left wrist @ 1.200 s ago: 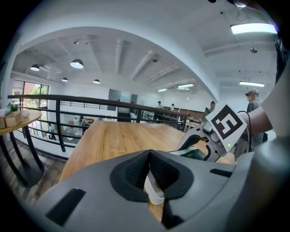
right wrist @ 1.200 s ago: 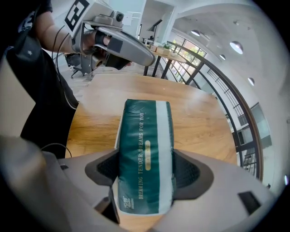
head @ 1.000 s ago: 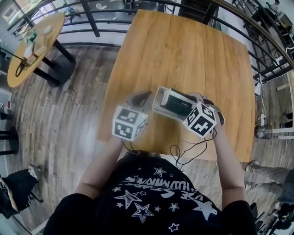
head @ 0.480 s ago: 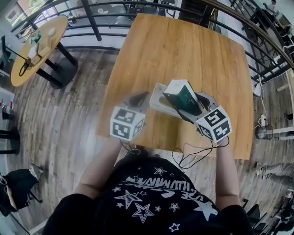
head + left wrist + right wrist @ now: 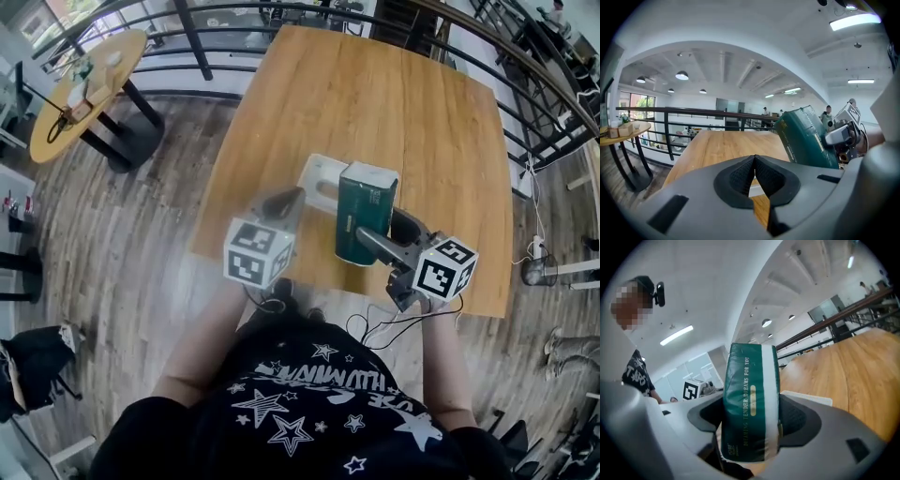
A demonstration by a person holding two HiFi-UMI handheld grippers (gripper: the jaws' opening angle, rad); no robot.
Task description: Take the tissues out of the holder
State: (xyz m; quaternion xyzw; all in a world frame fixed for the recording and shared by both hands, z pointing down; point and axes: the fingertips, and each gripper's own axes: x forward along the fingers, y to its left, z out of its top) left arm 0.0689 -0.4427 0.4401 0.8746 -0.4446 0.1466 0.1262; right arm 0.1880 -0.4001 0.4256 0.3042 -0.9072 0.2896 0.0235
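Wooden table, plank floor, black railing behind.

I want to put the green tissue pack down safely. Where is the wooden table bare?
Bare: the far half of the light wooden table, beyond the white rectangular holder, and the strip along the table's right edge. Crowded: the near edge, where the holder, the left gripper and the right gripper with the green tissue pack sit close together.
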